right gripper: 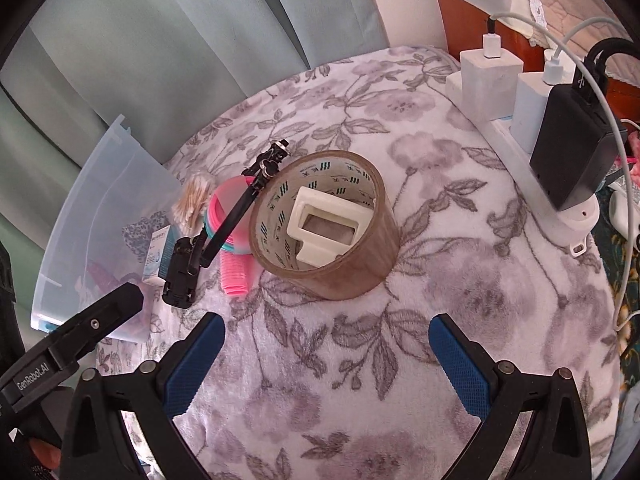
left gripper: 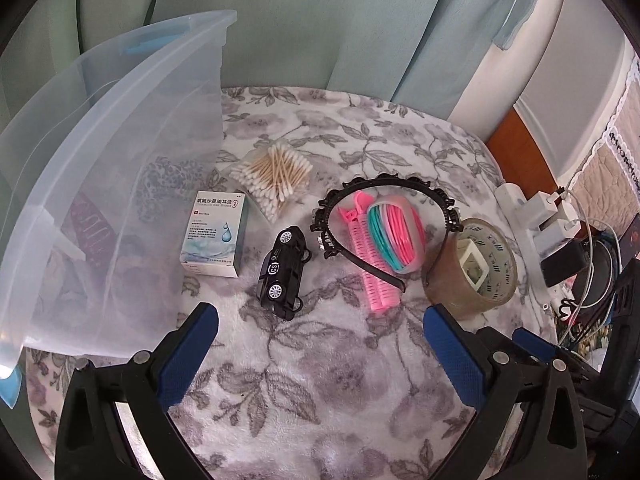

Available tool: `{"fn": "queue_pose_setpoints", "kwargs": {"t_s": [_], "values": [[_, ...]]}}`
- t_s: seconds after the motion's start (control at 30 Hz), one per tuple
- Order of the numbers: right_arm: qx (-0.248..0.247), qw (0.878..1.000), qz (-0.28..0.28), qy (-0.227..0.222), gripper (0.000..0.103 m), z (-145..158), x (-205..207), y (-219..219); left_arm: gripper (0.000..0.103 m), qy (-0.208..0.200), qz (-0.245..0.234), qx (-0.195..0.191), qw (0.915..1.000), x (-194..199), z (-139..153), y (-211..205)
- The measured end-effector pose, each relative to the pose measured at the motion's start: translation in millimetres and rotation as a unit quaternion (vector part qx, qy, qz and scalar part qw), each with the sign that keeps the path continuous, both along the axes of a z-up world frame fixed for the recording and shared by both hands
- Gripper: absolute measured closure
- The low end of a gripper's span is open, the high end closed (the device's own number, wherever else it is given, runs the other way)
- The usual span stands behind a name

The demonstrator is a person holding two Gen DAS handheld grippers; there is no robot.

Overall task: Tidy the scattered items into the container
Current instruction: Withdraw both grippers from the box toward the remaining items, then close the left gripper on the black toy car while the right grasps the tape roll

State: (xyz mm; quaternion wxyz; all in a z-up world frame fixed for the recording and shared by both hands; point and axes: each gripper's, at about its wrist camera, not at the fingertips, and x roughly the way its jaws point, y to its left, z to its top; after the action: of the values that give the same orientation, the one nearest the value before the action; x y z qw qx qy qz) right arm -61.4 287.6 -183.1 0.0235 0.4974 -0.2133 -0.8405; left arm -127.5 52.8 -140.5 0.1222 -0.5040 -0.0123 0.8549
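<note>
A clear plastic bin (left gripper: 120, 128) stands at the left, with a few things inside. On the floral blanket lie a medicine box (left gripper: 214, 236), a bag of cotton swabs (left gripper: 276, 176), a black toy car (left gripper: 282, 272), a black headband (left gripper: 384, 184), a pink hair roller (left gripper: 376, 276), a pink-and-teal coil (left gripper: 396, 236) and a brown tape roll (left gripper: 470, 268). My left gripper (left gripper: 320, 324) is open and empty, just short of the car. My right gripper (right gripper: 326, 334) is open and empty, close in front of the tape roll (right gripper: 326, 224).
A white power strip (right gripper: 532, 168) with several chargers and cables lies along the right edge of the blanket. Pale curtains (left gripper: 320, 20) hang behind. The blanket (right gripper: 440, 160) is bare behind the tape roll.
</note>
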Motion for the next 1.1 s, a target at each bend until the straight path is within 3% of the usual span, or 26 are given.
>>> {"fn": "queue_pose_setpoints", "kwargs": {"t_s": [0.37, 0.53, 0.67, 0.77, 0.87, 1.03, 1.1], "values": [[0.013, 1.000, 0.000, 0.009, 0.000, -10, -16, -1, 0.016, -0.018, 0.003, -0.006, 0.9998, -21, -28, -2], [0.021, 1.000, 0.010, 0.009, 0.000, -14, -23, -4, 0.017, -0.023, 0.009, 0.006, 0.9997, -27, -36, -7], [0.030, 0.999, 0.016, 0.009, 0.000, -18, -29, -8, 0.030, -0.025, 0.010, 0.009, 0.9996, -31, -41, -7], [0.034, 0.999, 0.017, 0.011, 0.000, -22, -33, -10, 0.030, -0.028, 0.011, 0.010, 0.9995, -34, -45, -7], [0.039, 0.999, 0.019, 0.014, 0.000, -24, -36, -12, 0.042, -0.032, 0.017, 0.009, 0.9993, -38, -50, -10], [0.047, 0.999, 0.021, 0.018, 0.000, -26, -43, -14, 0.046, -0.032, 0.015, 0.010, 0.9993, -42, -54, -9], [0.049, 0.998, 0.021, 0.020, 0.000, -26, -45, -14, 0.052, -0.033, 0.016, 0.009, 0.9993, -44, -55, -9]]}}
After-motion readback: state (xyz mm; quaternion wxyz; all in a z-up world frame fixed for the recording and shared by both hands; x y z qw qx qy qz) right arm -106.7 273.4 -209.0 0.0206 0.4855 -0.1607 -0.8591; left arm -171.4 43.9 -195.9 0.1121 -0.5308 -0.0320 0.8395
